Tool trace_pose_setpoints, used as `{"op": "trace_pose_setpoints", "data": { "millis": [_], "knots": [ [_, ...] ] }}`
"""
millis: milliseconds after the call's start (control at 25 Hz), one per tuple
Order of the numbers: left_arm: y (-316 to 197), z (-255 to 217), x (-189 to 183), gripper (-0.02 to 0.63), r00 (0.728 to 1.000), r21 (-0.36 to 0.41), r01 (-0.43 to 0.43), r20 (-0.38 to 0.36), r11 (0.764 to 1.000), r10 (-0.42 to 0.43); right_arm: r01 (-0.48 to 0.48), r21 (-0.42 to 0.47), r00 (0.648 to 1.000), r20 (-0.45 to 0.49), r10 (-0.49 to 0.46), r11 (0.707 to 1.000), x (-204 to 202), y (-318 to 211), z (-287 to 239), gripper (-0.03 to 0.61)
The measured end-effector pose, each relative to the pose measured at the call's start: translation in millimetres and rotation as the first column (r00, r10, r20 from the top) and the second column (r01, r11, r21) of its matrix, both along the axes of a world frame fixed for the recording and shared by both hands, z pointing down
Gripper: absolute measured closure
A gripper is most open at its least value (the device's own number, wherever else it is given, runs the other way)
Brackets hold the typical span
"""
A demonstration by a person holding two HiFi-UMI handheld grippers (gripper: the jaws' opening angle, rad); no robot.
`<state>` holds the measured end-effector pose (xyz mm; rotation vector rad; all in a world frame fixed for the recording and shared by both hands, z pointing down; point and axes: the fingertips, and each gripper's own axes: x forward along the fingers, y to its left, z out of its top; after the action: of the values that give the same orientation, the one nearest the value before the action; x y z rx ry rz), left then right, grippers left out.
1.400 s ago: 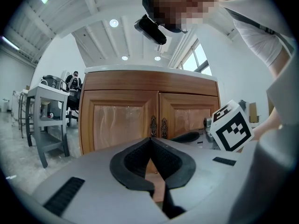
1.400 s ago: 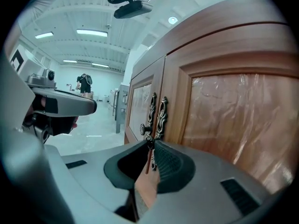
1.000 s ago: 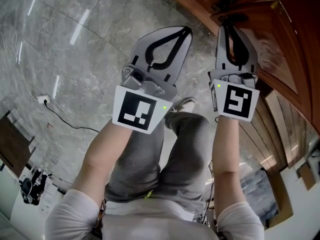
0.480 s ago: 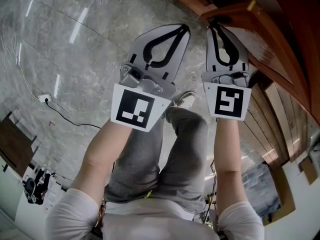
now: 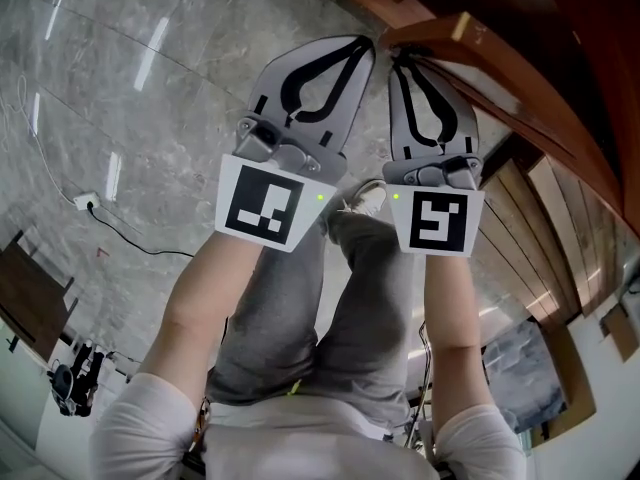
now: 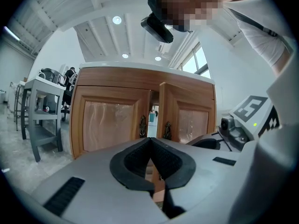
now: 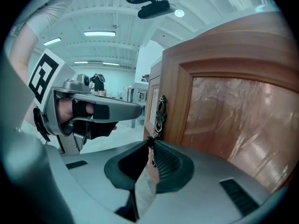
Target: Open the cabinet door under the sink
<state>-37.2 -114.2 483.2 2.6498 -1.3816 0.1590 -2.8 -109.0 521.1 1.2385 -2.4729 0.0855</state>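
The wooden cabinet door (image 5: pixel 520 78) fills the upper right of the head view, swung partly out. My right gripper (image 5: pixel 395 56) is at its free edge. In the right gripper view that gripper (image 7: pixel 151 142) is shut on the pull of the door's ornate metal handle (image 7: pixel 161 113), with the door panel (image 7: pixel 233 120) just to its right. My left gripper (image 5: pixel 368 43) hovers beside the right one, shut and holding nothing. The left gripper view, past the closed tips (image 6: pixel 150 139), shows two cabinet doors (image 6: pixel 112 120) with a gap between them and a handle (image 6: pixel 143 125) on each.
Grey marble floor lies below. A white power strip (image 5: pixel 85 200) with its cable is on the floor at the left. The person's legs (image 5: pixel 330 298) and a shoe (image 5: pixel 370 200) are under the grippers. A grey shelf cart (image 6: pixel 39 111) stands left of the cabinet.
The right gripper has moved left and up in the head view with the door's edge following it, so the door has swung further out. The left gripper shifted slightly upward.
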Motion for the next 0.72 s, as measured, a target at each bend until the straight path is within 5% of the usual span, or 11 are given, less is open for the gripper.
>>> {"op": "trace_pose_setpoints", "data": {
  "millis": [360,720],
  "knots": [
    [-10.9,10.4,12.0,0.598,0.999,0.032,-0.038,-0.015,0.999,0.038,0.062,-0.018,0.995,-0.081,-0.063,0.998,1.7,20.3,6.4,0.522],
    [-14.5,7.5,21.4,0.6,0.996,0.05,-0.077,-0.039,0.996,0.079,0.08,-0.057,0.995,-0.058,-0.084,0.995,2.1,36.4,10.2,0.522]
  ]
}}
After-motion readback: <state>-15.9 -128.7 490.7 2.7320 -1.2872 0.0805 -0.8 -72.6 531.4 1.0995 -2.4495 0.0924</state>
